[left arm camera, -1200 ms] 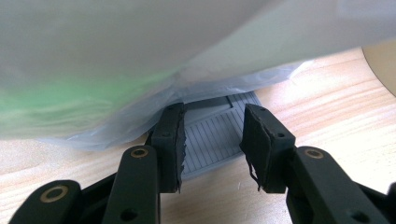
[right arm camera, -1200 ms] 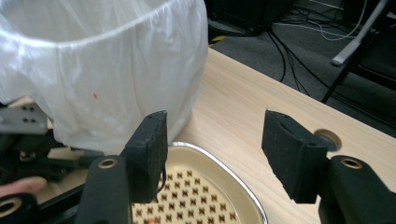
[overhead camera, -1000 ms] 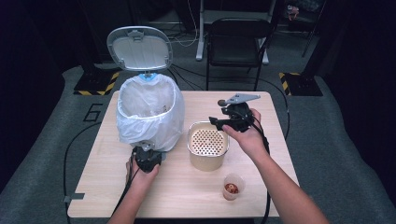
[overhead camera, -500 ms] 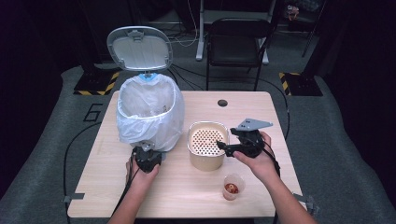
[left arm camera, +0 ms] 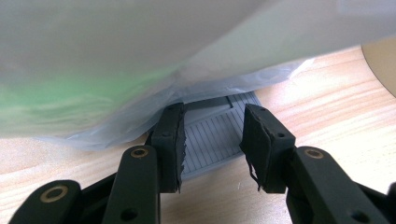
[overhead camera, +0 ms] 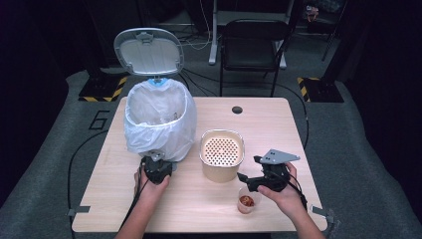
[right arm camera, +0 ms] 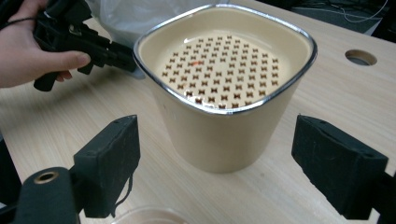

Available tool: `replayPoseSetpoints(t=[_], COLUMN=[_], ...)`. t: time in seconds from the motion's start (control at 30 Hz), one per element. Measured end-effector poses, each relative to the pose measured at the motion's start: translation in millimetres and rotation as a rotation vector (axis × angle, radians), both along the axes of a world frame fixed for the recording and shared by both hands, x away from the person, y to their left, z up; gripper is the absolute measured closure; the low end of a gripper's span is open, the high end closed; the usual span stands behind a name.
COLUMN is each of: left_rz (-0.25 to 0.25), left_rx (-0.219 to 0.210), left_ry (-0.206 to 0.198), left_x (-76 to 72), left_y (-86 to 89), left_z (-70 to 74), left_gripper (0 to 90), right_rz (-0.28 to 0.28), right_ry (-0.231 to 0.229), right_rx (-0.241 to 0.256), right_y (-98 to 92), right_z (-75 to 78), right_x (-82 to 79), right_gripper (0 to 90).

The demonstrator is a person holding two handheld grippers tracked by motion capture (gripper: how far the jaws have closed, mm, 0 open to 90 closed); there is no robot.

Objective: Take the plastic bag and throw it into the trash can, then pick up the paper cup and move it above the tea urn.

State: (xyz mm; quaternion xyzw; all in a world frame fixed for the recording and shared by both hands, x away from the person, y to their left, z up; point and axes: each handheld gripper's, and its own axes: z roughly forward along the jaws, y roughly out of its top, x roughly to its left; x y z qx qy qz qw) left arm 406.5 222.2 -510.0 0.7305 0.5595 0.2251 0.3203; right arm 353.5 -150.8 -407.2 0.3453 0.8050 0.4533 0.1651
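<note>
Left gripper low on the pale wooden surface, at 6 o'clock of the white-bagged pedal bin with its grey lid raised; the hand wraps it from behind, forearm entering from the bottom edge. In the left gripper view its jaws stand moderately apart, one on each side of the grey ribbed foot pedal that juts from under the bag's hem; contact with the pedal cannot be told. Right gripper held above the surface at roughly 4 o'clock of the cream square container with perforated insert and metal rim, hand gripping from behind, wrist angled so the gripper points toward 10 o'clock. Its jaws are wide apart, holding nothing; in the right gripper view they frame the cream container from a little way off, not touching. A small clear plastic cup with reddish contents sits on the surface just below the right gripper, at 5 o'clock of the container.
</note>
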Motion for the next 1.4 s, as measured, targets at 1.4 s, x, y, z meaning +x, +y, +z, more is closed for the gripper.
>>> replayPoseSetpoints(t=[1.4], left_rz=[-0.004], left_rx=[0.007], left_ry=[0.006], left_x=[0.7], left_y=[0.4], left_z=[0.6], left_gripper=[59.0], right_rz=[0.119], right_ry=[0.027], right_rx=[-0.105], right_y=[2.6], right_z=[-66.0], right_x=[-41.9], right_gripper=[19.2])
